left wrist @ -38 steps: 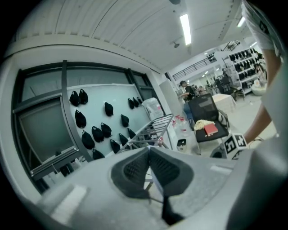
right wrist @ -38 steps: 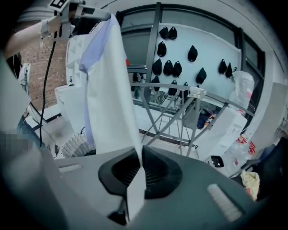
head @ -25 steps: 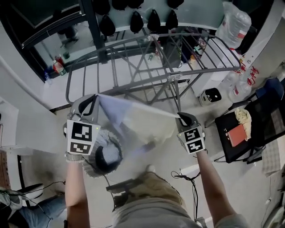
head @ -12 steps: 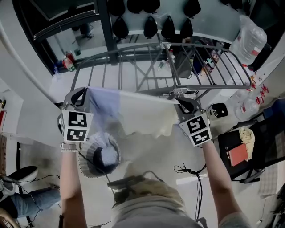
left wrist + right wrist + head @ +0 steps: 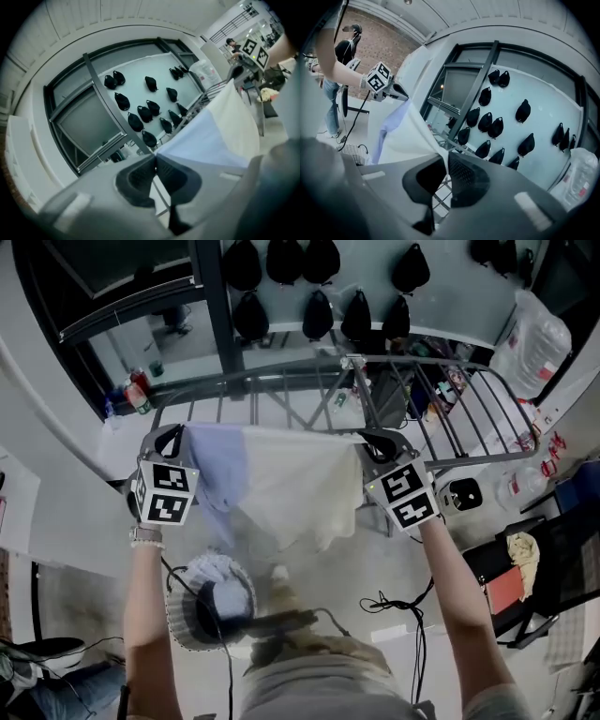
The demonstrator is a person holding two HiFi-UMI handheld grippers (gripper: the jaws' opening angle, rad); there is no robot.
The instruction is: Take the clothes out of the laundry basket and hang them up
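Observation:
A garment (image 5: pixel 281 479), pale blue on its left part and cream on the rest, hangs stretched between my two grippers in front of the grey drying rack (image 5: pixel 412 371). My left gripper (image 5: pixel 178 434) is shut on its blue corner (image 5: pixel 197 140). My right gripper (image 5: pixel 367 439) is shut on its cream corner (image 5: pixel 422 136). The cloth's top edge runs level, just before the rack's near rail. The round mesh laundry basket (image 5: pixel 211 601) stands on the floor below my left arm, with more clothes in it.
Black bags (image 5: pixel 317 313) hang on the glass wall behind the rack. A large clear water bottle (image 5: pixel 534 334) stands at the right. A black chair (image 5: pixel 525 568) with a cream cloth and a red item is at lower right. Cables (image 5: pixel 394 601) lie on the floor.
Both grippers have carried the stretched garment up and forward towards the rack. The basket, once behind the cloth, now shows clear below it.

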